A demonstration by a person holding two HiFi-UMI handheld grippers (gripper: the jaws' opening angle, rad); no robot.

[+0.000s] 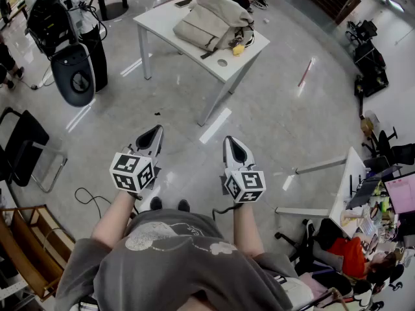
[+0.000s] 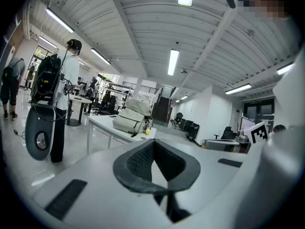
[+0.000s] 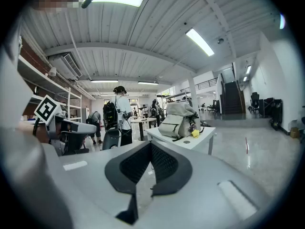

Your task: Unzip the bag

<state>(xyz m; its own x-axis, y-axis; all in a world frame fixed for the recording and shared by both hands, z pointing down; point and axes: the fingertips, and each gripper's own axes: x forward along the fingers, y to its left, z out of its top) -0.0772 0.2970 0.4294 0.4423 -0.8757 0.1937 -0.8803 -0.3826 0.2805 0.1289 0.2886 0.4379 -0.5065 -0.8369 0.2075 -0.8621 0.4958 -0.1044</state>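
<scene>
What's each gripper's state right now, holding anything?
Left gripper: closed, holding nothing.
Right gripper: closed, holding nothing.
Both are well short of the bag on the table.

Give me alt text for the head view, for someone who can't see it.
A person standing on a grey floor holds the left gripper and right gripper out front, jaws shut on nothing. Ahead stands a white table with a beige backpack lying on it, well apart from both.

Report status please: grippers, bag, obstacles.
Left gripper, right gripper shut, empty, short of table. Bag lies on table, untouched. No obstacle seen on floor between.
</scene>
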